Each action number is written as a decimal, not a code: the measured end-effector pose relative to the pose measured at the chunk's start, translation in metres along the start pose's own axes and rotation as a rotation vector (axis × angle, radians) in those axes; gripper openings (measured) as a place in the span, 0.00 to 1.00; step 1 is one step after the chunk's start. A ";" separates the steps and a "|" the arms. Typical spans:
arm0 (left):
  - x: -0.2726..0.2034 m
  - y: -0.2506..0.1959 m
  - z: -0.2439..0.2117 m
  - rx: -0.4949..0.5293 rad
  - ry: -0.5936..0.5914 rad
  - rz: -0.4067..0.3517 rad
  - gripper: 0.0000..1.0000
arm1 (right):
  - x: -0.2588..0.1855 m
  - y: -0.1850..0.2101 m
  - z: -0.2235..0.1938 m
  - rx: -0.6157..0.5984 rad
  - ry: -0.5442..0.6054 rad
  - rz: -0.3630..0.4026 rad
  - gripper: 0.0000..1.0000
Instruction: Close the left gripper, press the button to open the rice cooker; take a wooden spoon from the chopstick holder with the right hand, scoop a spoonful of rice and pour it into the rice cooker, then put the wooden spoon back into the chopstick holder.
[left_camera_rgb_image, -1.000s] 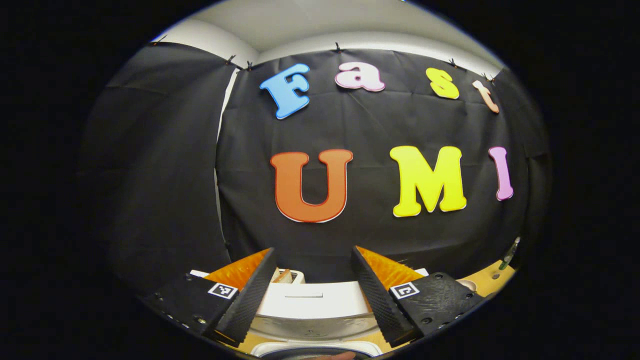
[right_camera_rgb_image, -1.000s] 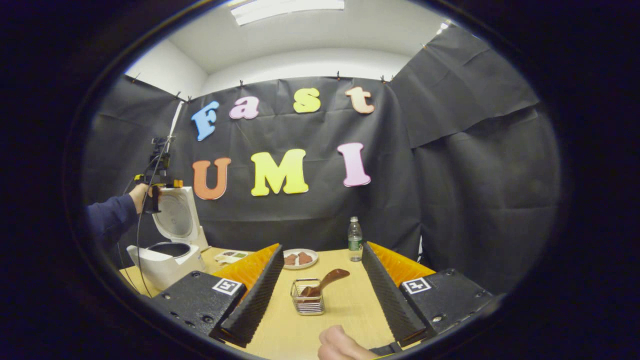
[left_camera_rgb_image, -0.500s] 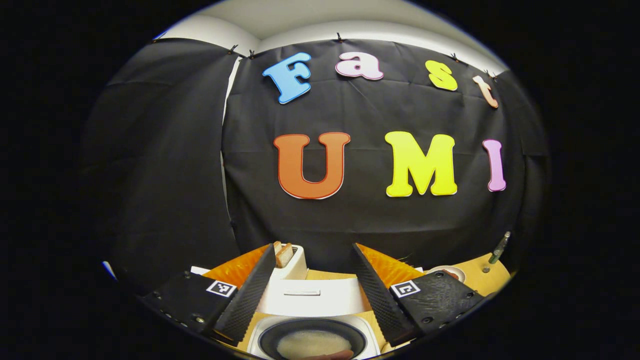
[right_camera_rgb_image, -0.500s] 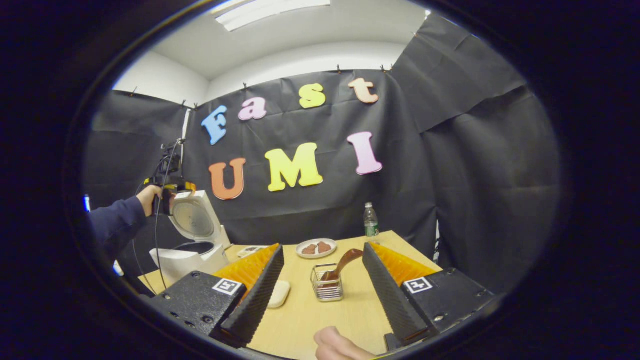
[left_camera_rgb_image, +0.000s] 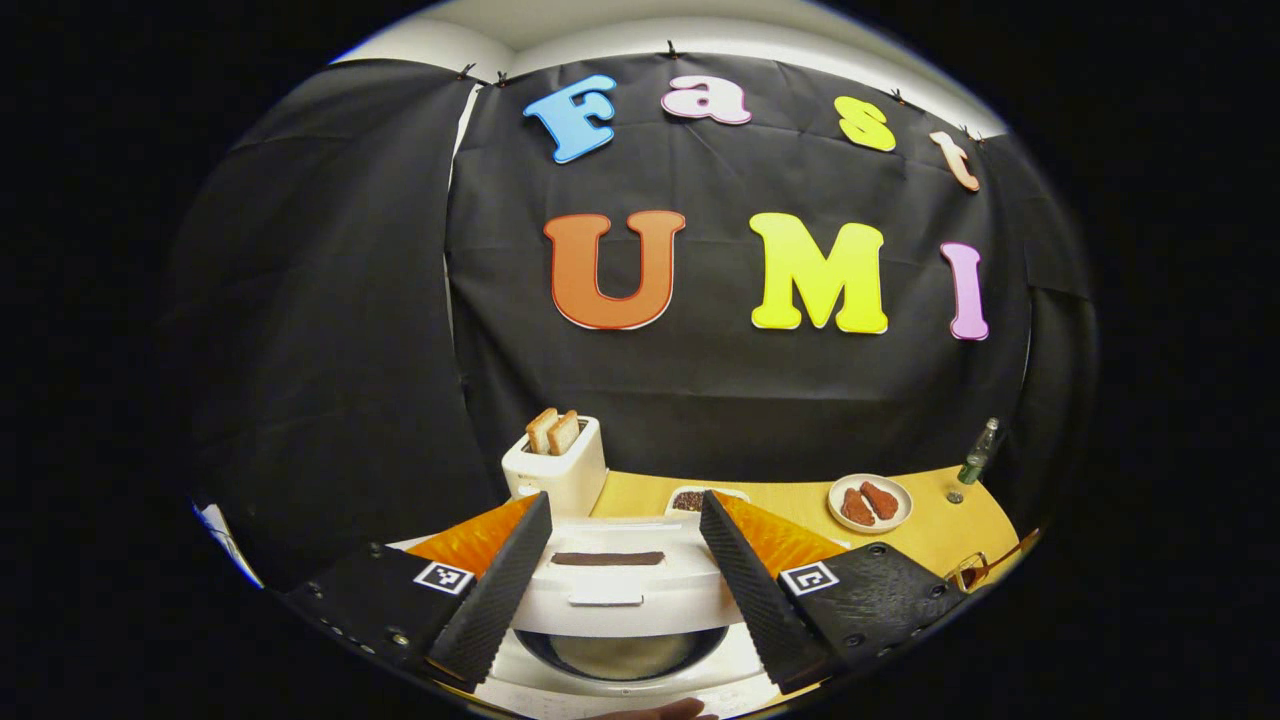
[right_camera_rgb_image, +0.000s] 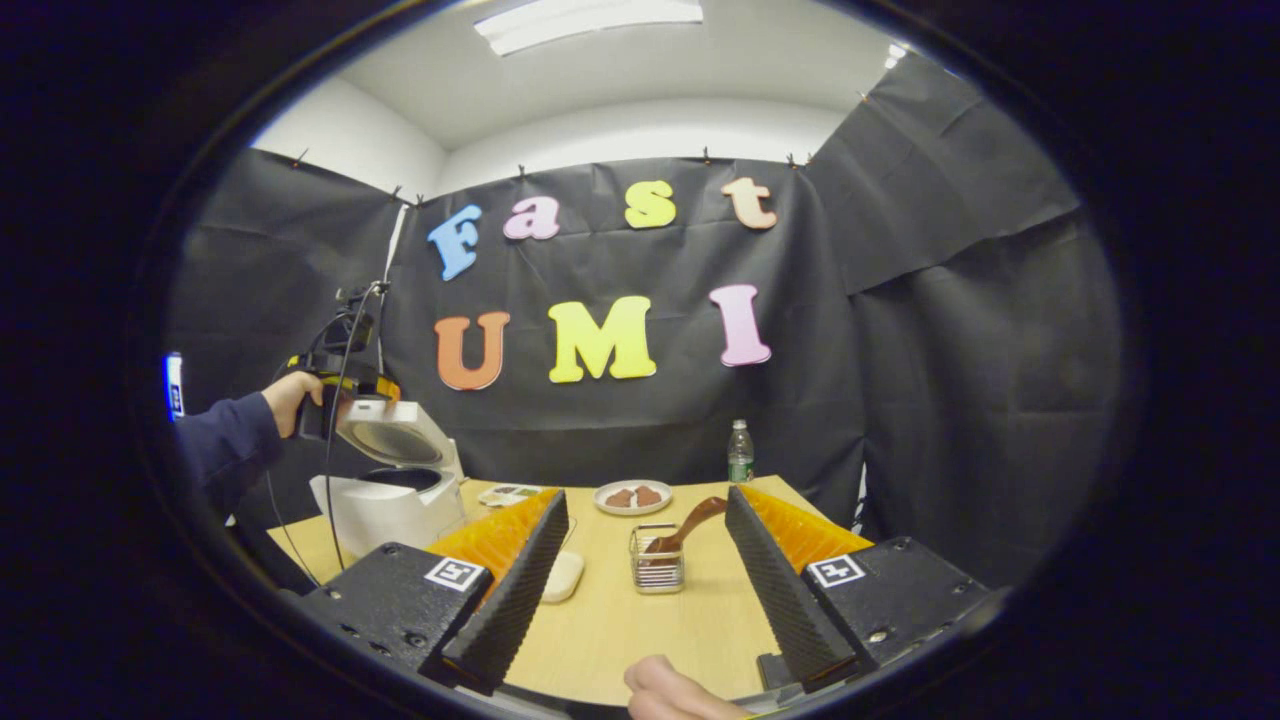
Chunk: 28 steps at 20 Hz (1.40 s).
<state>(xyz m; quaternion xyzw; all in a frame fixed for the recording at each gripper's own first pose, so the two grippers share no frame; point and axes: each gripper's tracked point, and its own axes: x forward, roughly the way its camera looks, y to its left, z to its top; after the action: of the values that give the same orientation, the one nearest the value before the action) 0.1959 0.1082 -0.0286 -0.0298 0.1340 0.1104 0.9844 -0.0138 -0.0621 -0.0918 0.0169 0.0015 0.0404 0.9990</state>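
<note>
Wooden bench (right_camera_rgb_image: 690, 620) in a black-draped booth. My right claw (right_camera_rgb_image: 640, 580) stands open, empty, short of the chopstick holder (right_camera_rgb_image: 657, 572) with its leaning wooden spoon (right_camera_rgb_image: 690, 522). Left claw (left_camera_rgb_image: 622, 585) open at the half-raised rice cooker (right_camera_rgb_image: 388, 500) lid (left_camera_rgb_image: 610, 590). Risk: lid dropping shut; wire holder tipping on a skewed grasp.

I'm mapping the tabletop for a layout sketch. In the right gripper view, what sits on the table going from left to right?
Rice cooker → small tray → plate → chopstick holder with the wooden spoon → bottle.
</note>
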 end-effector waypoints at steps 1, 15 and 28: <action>-0.004 -0.002 -0.010 -0.001 0.011 -0.008 0.96 | -0.001 0.002 -0.001 -0.010 0.008 0.017 1.00; -0.024 -0.006 -0.089 0.025 0.151 -0.030 0.96 | 0.001 -0.003 -0.009 -0.007 0.040 0.017 1.00; -0.034 -0.007 -0.125 0.036 0.197 -0.031 0.97 | 0.000 0.006 -0.011 -0.017 0.065 0.036 0.99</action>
<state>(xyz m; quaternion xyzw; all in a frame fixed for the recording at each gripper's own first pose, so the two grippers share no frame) 0.1330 0.0831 -0.1394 -0.0247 0.2317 0.0893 0.9684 -0.0139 -0.0559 -0.1023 0.0071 0.0334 0.0590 0.9977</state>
